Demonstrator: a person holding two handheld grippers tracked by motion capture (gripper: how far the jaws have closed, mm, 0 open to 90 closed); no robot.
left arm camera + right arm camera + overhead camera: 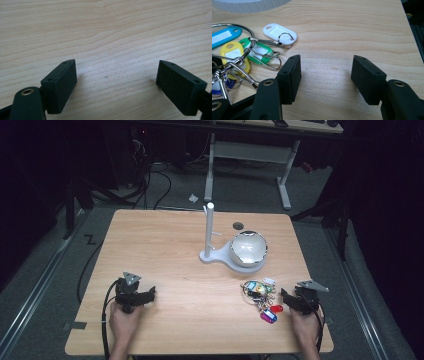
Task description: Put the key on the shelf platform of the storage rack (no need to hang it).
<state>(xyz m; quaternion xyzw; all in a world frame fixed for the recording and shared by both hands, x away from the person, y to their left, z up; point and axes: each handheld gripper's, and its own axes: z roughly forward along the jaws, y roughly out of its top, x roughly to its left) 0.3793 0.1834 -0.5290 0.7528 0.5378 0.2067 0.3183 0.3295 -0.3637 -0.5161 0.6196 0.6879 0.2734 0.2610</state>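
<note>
A bunch of keys [260, 295] with several coloured plastic tags lies on the wooden table [165, 250] at the front right. In the right gripper view the bunch of keys [239, 57] spreads out to the left of the jaws, with a white tag [279, 33] nearest them. My right gripper [285, 297] rests just right of the bunch, and the right gripper [325, 70] is open over bare wood with nothing between its pads. My left gripper [150, 295] sits at the front left, and the left gripper [117, 72] is open on bare table.
A white stand [210, 235] with an upright post rises at the table's middle back, and a shiny metal bowl [248, 248] leans on its base. The white base's edge [249, 5] shows beyond the keys. The table's right edge is close to my right gripper.
</note>
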